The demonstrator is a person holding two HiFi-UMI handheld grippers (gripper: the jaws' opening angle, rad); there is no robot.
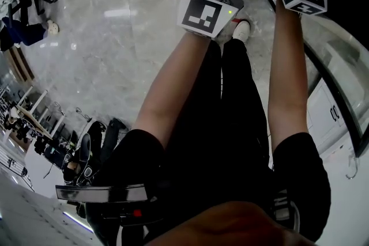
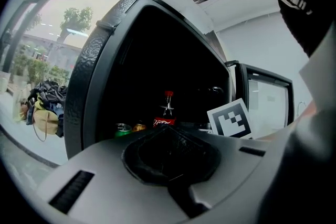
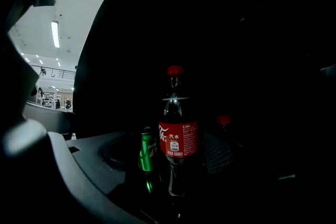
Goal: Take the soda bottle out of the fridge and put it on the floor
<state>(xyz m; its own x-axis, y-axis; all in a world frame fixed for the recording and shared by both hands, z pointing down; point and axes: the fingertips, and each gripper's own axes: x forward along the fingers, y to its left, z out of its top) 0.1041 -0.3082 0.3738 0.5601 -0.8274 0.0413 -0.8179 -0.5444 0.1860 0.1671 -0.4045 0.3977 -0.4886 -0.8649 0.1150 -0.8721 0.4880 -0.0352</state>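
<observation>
1. Right gripper view: the soda bottle (image 3: 178, 139) stands upright inside the dark fridge (image 2: 97, 76), with a green can (image 3: 146, 150) just beside it.
2. The right gripper (image 3: 169, 155) has its jaws spread wide. The bottle shows between them, but neither jaw looks pressed against it, so it grips nothing.
3. The left gripper (image 2: 169, 157) has its jaws closed together on nothing and points at the fridge opening.
4. By my judgement no step is complete. What remains is to clamp the bottle, lift it clear of the can, carry it out, and stand it on the floor (image 1: 115, 55).
</observation>
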